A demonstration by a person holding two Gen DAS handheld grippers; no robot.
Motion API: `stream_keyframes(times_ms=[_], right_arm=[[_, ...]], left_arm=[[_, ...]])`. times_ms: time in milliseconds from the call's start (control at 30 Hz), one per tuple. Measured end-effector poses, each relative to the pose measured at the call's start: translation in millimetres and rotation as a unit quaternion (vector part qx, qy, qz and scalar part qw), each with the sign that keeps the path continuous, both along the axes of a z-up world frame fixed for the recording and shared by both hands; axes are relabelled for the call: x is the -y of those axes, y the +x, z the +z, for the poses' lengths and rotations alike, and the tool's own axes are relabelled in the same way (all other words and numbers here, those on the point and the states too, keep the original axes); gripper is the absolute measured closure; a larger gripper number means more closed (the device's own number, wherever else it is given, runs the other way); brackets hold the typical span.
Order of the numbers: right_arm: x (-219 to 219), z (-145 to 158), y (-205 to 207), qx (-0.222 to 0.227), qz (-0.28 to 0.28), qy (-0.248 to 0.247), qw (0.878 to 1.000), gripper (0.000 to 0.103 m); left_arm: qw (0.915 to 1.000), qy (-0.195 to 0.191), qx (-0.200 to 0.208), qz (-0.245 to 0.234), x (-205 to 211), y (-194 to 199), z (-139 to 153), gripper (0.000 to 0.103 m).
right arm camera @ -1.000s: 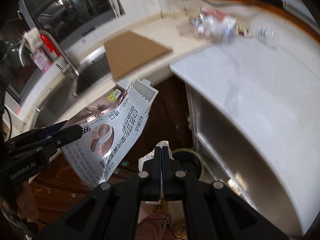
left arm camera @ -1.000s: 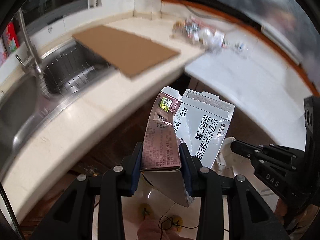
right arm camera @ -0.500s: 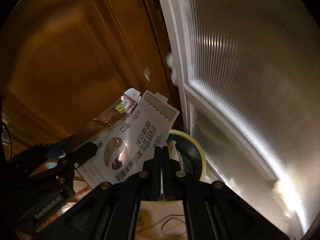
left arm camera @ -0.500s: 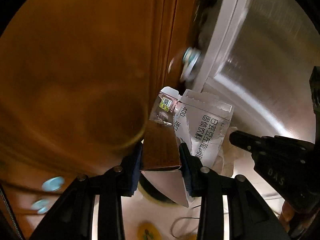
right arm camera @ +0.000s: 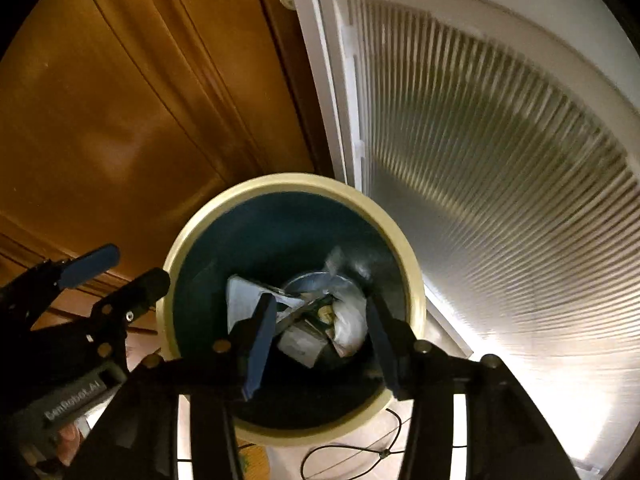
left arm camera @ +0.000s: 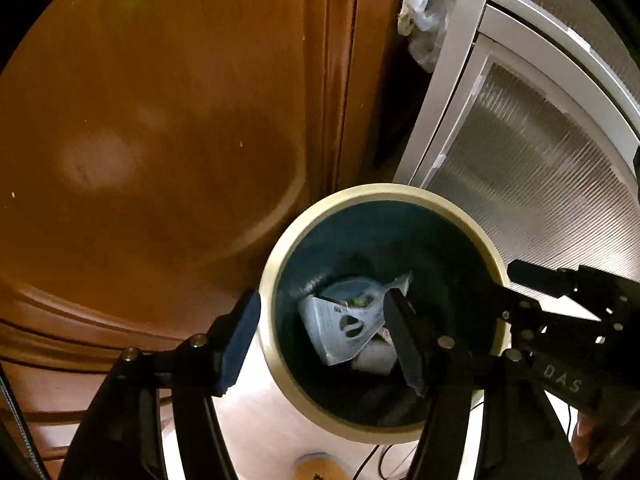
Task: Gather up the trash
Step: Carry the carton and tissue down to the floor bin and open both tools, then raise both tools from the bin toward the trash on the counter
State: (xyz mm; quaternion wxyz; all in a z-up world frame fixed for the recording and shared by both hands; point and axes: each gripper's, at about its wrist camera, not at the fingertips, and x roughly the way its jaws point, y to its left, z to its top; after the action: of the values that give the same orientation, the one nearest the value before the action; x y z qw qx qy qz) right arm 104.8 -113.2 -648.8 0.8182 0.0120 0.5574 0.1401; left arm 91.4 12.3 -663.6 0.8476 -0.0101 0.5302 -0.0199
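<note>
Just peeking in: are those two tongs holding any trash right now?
Left tongs: open, just opened, nothing between them; the carton lies in the bin.
Right tongs: open, just opened, empty.

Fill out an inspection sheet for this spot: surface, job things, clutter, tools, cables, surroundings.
Surface: pale floor under the bin.
Job's things: round bin, cream rim, dark inside; flattened carton and crumpled white wrapper lie at its bottom.
Clutter: nothing seen.
Tools: left tool and right tool over the bin, jaws just opened, nothing between them.
Cables: thin black cable on the floor.
Surroundings: brown wooden door; ribbed glass door.
</note>
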Motion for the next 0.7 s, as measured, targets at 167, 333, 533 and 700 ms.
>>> stream_keyframes(times_ms=[167, 333, 533, 700], right_arm=[[2, 12, -12, 0.006, -0.008, -0.003, 1.0, 0.056], [6, 45, -25, 0.015, -0.011, -0.006, 1.0, 0.056], [4, 130, -28, 0.026, -0.017, -0.001, 1.0, 0.056], [15, 218, -42, 0.033, -0.008, 0.014, 0.999, 0.056]], left_arm=[[1.0, 0.004, 0.007, -0.005, 6, 1, 10, 0.041], [0.9998, 0.006, 0.012, -0.012, 7, -16, 48, 0.041], [0.9997, 0.01, 0.022, -0.005, 7, -20, 135, 0.041], [0.999, 0.005, 0.045, 0.008, 5, -28, 226, 0.04]])
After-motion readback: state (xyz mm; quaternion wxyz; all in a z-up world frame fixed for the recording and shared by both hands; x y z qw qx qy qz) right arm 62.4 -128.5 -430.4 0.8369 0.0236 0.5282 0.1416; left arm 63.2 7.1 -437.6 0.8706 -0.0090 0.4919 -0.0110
